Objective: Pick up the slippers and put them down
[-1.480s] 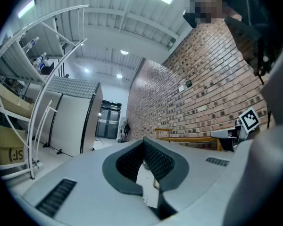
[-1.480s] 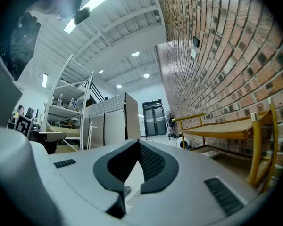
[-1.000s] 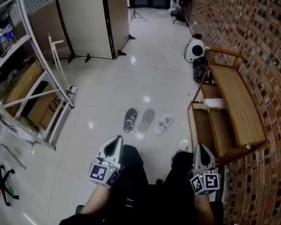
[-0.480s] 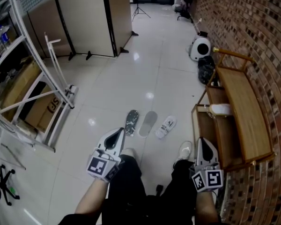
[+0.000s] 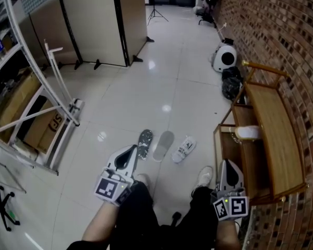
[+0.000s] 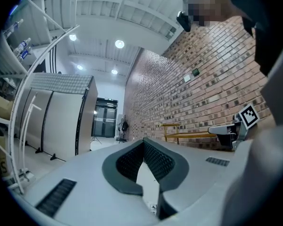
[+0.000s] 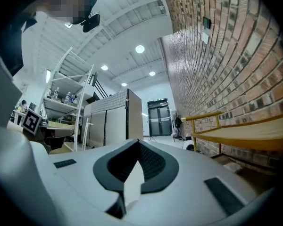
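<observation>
Three slippers lie side by side on the white tiled floor in the head view: a dark patterned one [image 5: 144,141], a grey one [image 5: 163,144] and a white one [image 5: 183,149]. My left gripper [image 5: 131,151] is held out level just short of the dark slipper, jaws shut with nothing in them [image 6: 144,143]. My right gripper [image 5: 225,164] hangs to the right of the white slipper, beside the wooden rack; its jaws meet at the tips and hold nothing [image 7: 137,143]. Neither gripper view shows the slippers.
A wooden bench rack [image 5: 271,126] stands along the brick wall at right, with a white item [image 5: 249,132] on its lower shelf. A black bag [image 5: 230,85] and a round white device [image 5: 225,57] lie beyond it. White metal shelving [image 5: 44,90] is at left, beige partitions [image 5: 94,20] behind. My shoes [image 5: 203,176] are below.
Both grippers and the person have moved forward toward the slippers, which now lie closer. The jaws of both grippers stay as they were.
</observation>
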